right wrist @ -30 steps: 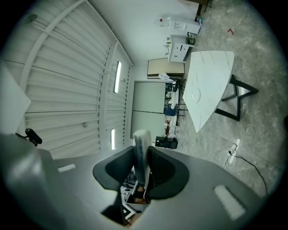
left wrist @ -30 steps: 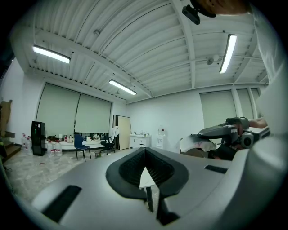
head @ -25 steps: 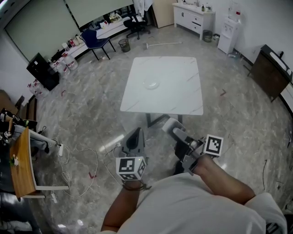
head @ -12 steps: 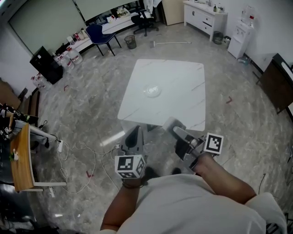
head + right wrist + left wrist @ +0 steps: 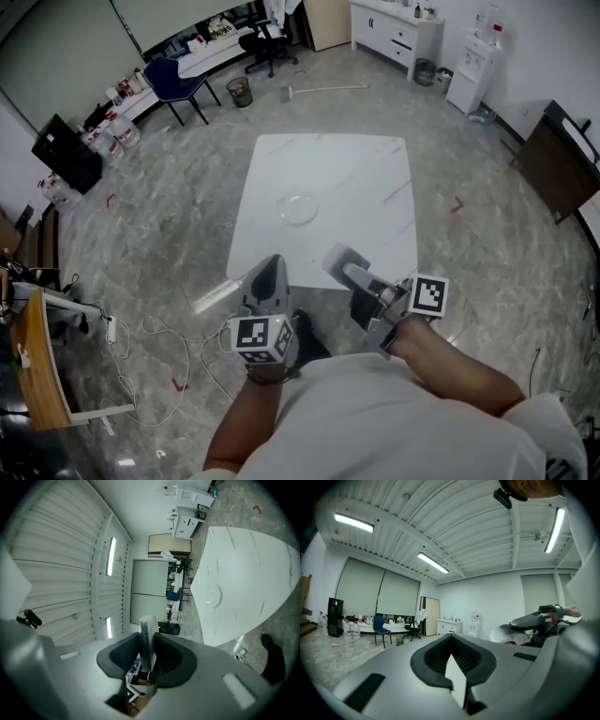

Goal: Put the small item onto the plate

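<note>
A clear glass plate [image 5: 298,208] lies left of centre on the white table [image 5: 356,187], and it also shows in the right gripper view as the plate [image 5: 213,596]. My right gripper [image 5: 343,265] is held at waist height over the table's near edge. It is shut on a small whitish wrapped item [image 5: 337,257], which stands edge-on between the jaws [image 5: 147,641]. My left gripper [image 5: 271,272] hangs beside it over the floor, jaws together with nothing in them. The left gripper view points up across the room and catches the right gripper's item [image 5: 506,633].
Cables and a power strip [image 5: 110,328] trail over the marble floor at the left. A wooden desk [image 5: 37,361] stands at the far left and a dark cabinet [image 5: 562,150] at the right. Chairs [image 5: 178,84], a bin [image 5: 239,91] and white cupboards line the far wall.
The table and plate have drawn nearer and now lie just ahead of both grippers. The grippers keep their pose, and the item stays held in the right one.
</note>
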`<state>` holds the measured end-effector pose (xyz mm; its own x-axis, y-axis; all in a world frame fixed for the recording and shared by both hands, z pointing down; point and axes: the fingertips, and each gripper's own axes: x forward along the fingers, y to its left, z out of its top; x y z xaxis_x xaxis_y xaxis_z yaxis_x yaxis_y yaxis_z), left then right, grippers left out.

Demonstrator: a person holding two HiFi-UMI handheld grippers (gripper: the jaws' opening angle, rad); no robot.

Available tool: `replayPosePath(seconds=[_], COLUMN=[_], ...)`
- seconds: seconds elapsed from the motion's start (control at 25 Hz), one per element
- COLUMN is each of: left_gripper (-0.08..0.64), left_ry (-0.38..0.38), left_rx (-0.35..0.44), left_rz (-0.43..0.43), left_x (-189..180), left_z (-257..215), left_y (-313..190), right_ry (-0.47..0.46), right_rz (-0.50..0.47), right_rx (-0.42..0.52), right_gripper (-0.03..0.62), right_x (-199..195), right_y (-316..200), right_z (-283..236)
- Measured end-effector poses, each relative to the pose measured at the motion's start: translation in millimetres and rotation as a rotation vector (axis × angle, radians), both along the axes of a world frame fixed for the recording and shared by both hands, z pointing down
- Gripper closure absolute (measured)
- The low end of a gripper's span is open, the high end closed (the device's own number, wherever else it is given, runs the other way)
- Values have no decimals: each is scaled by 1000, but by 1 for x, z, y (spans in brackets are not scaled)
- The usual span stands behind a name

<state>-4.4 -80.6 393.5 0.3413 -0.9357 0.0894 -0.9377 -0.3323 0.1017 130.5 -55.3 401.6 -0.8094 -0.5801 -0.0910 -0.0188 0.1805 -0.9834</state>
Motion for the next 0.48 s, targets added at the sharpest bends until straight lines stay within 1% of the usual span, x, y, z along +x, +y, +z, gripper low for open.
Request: replayPosePath(seconds=[0.08,0.2,0.32,0.48], left_gripper=[554,554,554,554], left_ry=[3,-1,-6,2], left_rx=[-6,-22,-42,-57], left_rz=[32,79,134,189], left_x=[-6,-27,-47,-66], left_z=[2,4,15,26], left_y=[-31,-77,-119,-167], right_ry=[8,9,24,38], right_rz=[16,44,73,121], right_rx=[-10,-32,-34,-42], right_gripper=[497,497,497,497], right_x=[-12,-43,-74,-98], right_y=[-25,-66,-108,-155], right_z=[3,4,6,14])
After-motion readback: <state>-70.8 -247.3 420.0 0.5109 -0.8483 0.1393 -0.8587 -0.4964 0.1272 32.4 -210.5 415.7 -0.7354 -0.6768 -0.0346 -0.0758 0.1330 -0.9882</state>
